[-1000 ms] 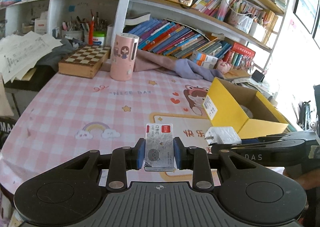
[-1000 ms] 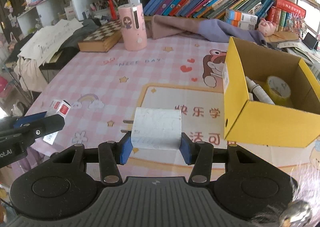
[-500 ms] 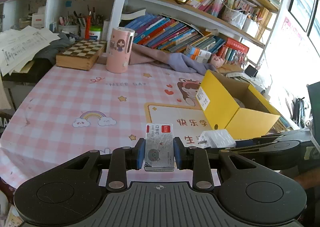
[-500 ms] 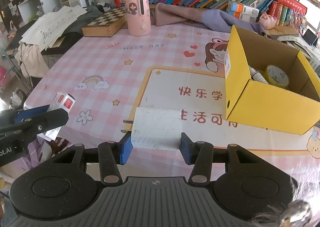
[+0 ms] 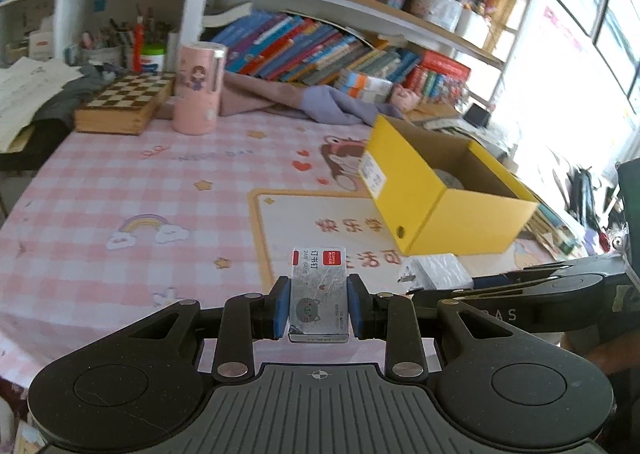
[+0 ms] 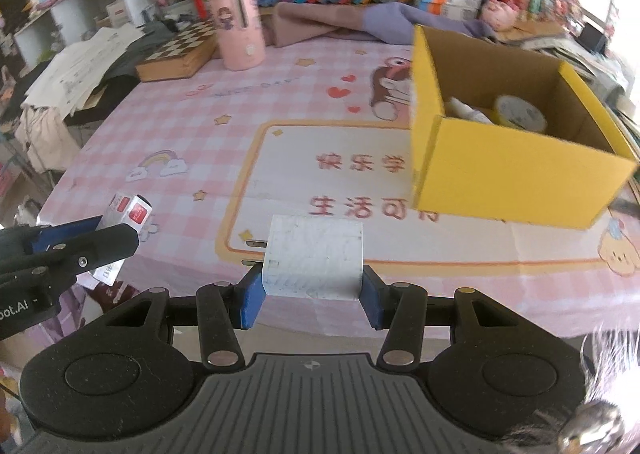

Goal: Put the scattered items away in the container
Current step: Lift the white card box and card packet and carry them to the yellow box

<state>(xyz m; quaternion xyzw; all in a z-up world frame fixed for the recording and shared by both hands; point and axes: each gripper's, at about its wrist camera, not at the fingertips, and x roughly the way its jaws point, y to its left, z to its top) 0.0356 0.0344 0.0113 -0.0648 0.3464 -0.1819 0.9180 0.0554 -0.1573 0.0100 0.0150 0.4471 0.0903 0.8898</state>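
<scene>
My left gripper [image 5: 318, 308] is shut on a small silver staple box [image 5: 318, 294] with a red label, held above the table's near edge. My right gripper [image 6: 312, 292] is shut on a white charger plug [image 6: 314, 256] with its prongs to the left. The open yellow cardboard box [image 6: 508, 170] stands on the table ahead and to the right, and holds a tape roll [image 6: 520, 112] and a white tube. In the left wrist view the box [image 5: 460, 222] is ahead right, and the plug [image 5: 434, 274] shows in the right gripper. The staple box [image 6: 128, 214] shows at left in the right wrist view.
A pink cylinder [image 5: 198, 88] and a chessboard box [image 5: 124, 102] stand at the far left of the pink checked tablecloth [image 5: 100, 182]. A purple cloth [image 5: 320, 104] lies at the back before bookshelves. Papers hang off the left side.
Both grippers have lifted and drawn back from the table, still holding their items. The yellow box now sits farther ahead and I see more of its inside.
</scene>
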